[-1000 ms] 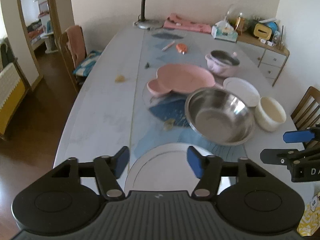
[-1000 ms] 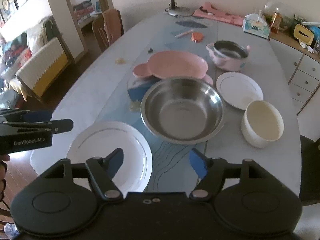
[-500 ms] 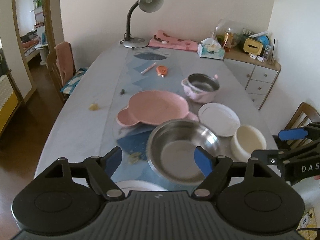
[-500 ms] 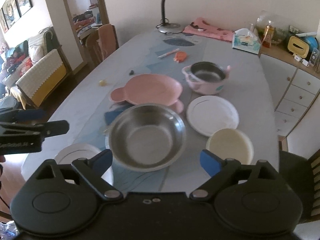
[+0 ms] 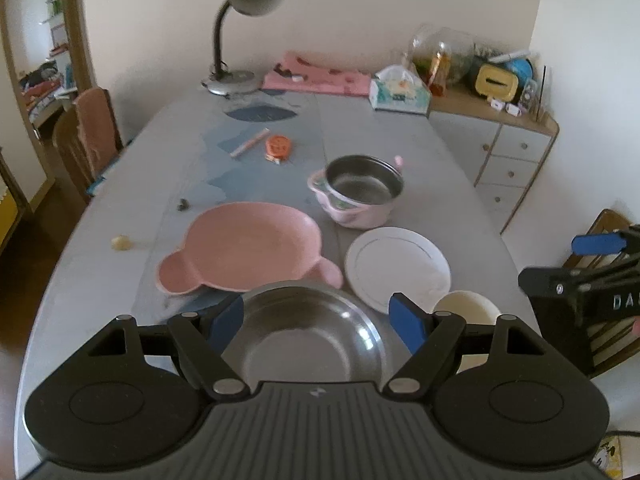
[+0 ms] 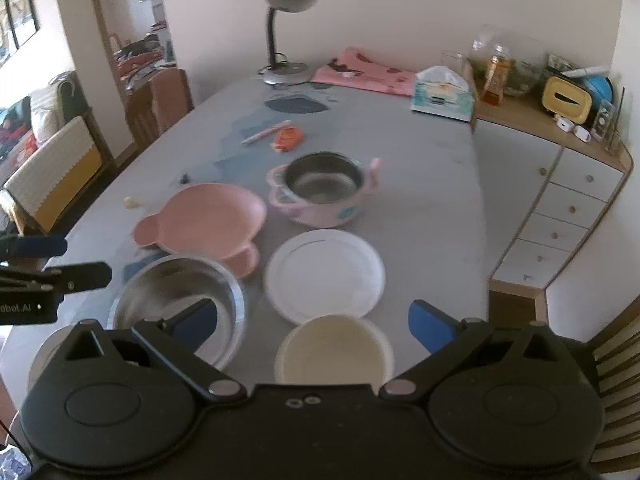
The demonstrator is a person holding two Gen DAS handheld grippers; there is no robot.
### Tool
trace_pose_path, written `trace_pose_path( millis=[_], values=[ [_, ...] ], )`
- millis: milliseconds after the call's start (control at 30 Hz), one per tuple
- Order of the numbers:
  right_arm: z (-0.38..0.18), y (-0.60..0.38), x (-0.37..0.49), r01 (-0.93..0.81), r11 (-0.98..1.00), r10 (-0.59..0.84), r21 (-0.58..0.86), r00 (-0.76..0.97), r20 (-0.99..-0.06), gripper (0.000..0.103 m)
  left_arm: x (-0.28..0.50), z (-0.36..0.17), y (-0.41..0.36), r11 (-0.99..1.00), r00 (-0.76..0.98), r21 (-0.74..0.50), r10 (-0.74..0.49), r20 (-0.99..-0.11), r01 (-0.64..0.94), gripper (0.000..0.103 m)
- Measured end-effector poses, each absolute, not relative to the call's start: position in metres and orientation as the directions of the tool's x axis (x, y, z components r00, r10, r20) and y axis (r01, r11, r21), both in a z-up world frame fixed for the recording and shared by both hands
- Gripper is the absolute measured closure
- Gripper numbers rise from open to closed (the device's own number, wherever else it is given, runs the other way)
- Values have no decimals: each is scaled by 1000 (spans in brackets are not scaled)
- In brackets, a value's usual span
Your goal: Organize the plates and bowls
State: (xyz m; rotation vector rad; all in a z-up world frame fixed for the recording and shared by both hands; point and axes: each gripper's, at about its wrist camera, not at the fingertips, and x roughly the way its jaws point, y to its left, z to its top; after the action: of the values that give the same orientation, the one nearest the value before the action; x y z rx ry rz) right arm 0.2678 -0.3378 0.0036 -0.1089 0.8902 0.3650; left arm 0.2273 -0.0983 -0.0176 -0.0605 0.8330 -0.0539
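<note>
On the grey table stand a steel bowl (image 5: 308, 336) (image 6: 176, 292), a pink bear-shaped plate (image 5: 244, 246) (image 6: 204, 216), a white plate (image 5: 396, 266) (image 6: 324, 272), a cream bowl (image 5: 468, 308) (image 6: 336, 348) and a pink pot with steel liner (image 5: 360, 192) (image 6: 320, 192). My left gripper (image 5: 316, 320) is open and empty above the steel bowl. My right gripper (image 6: 312, 318) is open and empty above the cream bowl. A second white plate shows only as a sliver at the near left (image 6: 46, 344).
A desk lamp (image 5: 240, 40), pink cloth (image 5: 316, 78), tissue box (image 5: 400, 94), pen (image 5: 250, 142) and orange item (image 5: 278, 146) lie at the far end. A drawer cabinet (image 6: 560, 208) stands right of the table. Chairs stand on the left (image 5: 88, 136) and near right (image 5: 612, 224).
Both grippers have pulled back and tilted up; the view now takes in the far end of the table. The near white plate has slid out of the left wrist view. Both jaws have opened wider.
</note>
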Motion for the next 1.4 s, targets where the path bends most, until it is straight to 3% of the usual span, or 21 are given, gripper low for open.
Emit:
trace_pose_path(
  millis=[200,500,567,633,700,900,1233,1400],
  values=[
    [-14,-367,317,-321,946,232,53,551,-802,1,277,-41,-117,993,605,-121,-87,-791,-14,24],
    [-56,-380,383,-318,944,236,93,452,-860,12,344,-84,-135,960,472,-235,-140,-870,-149,24],
    [-65,-381,396,-317,942,245,111,423,-872,15,355,-94,-140,954,444,-242,-143,-885,-175,31],
    [-74,-382,407,-321,939,253,125,398,-882,19,364,-104,-143,944,408,-263,-165,-898,-198,44],
    [-82,-383,417,-323,936,262,140,376,-889,22,371,-114,-146,936,385,-269,-168,-908,-228,44],
    [-102,-381,437,-348,921,292,176,314,-904,30,386,-135,-155,914,335,-288,-186,-924,-287,60],
    [-131,-380,463,-353,904,334,240,234,-913,50,393,-149,-160,896,309,-260,-148,-939,-361,66],
    [-144,-382,471,-332,902,352,276,196,-915,66,394,-152,-160,892,311,-264,-149,-939,-368,67]
  ],
)
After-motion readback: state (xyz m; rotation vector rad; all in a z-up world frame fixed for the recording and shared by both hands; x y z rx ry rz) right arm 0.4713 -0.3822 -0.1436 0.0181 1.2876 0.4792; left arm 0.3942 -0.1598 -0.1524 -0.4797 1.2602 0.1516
